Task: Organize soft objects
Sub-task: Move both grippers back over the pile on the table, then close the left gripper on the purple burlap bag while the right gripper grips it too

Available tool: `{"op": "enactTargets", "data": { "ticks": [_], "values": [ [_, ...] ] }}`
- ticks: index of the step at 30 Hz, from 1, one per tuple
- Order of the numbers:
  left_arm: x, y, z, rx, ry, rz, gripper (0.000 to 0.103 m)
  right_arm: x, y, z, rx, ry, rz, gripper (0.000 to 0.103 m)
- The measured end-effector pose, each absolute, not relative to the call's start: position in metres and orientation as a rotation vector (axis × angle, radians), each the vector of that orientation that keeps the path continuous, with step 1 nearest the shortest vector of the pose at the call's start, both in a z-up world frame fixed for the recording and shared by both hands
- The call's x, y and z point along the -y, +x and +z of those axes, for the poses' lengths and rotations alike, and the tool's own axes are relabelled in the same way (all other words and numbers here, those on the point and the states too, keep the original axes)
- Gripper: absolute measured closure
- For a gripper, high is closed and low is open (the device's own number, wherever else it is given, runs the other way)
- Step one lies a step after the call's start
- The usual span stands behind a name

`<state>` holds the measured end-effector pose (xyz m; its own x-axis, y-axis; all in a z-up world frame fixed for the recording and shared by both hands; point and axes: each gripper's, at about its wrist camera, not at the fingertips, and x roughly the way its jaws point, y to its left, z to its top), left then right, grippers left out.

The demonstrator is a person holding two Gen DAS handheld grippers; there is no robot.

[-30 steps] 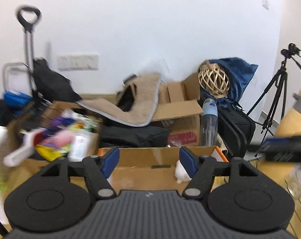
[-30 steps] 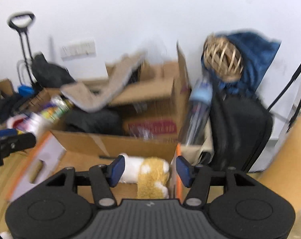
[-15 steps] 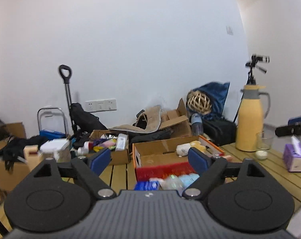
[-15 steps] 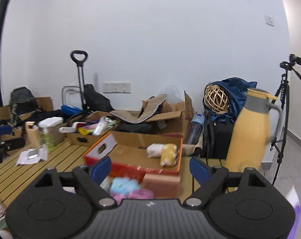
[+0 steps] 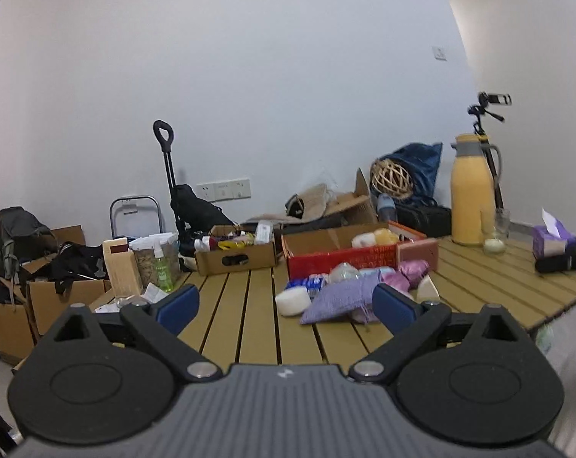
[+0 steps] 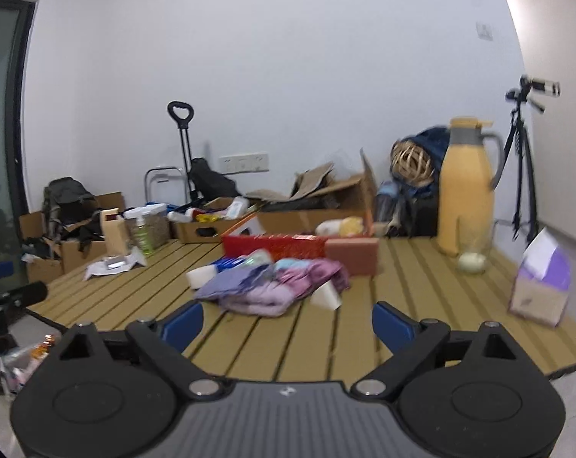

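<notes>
On the slatted wooden tabletop ahead of me sits a heap of soft objects, just in front of a red cardboard box. My left gripper is released, fingers spread wide, jaws just been opening, nothing between them; it hangs near the tabletop's near edge, apart from the heap. My right gripper likewise released, fingers wide, jaws just been opening, nothing held, apart from the heap too.

Heap: lilac pouch at front, white foam cylinder touching its left side, pink-purple cloth behind, pale lilac cloth at front in the right view, blue-and-white wrapped pack, white wedge sponge on the right edge. Reddish-brown block stands against the box's right front corner. Inside the box, at its back right: white-and-yellow plush.

Right part of tabletop: yellow thermos jug, glass with a pale candle just beside it, purple tissue box nearer the edge. Left part: brown carton of small items, green spray bottle, tan carton. Beyond the tabletop: hand trolley, camera tripod, wicker ball, more cardboard boxes against the white wall.
</notes>
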<state>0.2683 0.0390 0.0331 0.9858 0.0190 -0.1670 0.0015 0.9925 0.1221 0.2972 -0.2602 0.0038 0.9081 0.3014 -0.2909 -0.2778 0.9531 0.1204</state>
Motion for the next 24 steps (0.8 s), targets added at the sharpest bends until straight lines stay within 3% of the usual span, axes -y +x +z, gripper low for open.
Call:
{"op": "enactTargets", "data": {
  "ticks": [9, 16, 18, 24],
  "values": [
    [-0.052, 0.355, 0.015, -0.25, 0.022, -0.029, 0.001, 0.227, 0.358, -0.008, -0.355, 0.088, 0.356, 0.008],
    [-0.067, 0.47, -0.03, -0.467, -0.095, -0.142, 0.025, 0.202, 0.448, -0.031, -0.439, 0.17, 0.413, 0.014],
    [-0.075, 0.507, -0.043, -0.552, -0.147, -0.161, 0.031, 0.195, 0.475, -0.038, -0.467, 0.211, 0.439, 0.024],
    [-0.087, 0.569, -0.07, -0.653, -0.248, -0.245, 0.033, 0.168, 0.55, -0.05, -0.504, 0.227, 0.466, 0.033]
  ]
}}
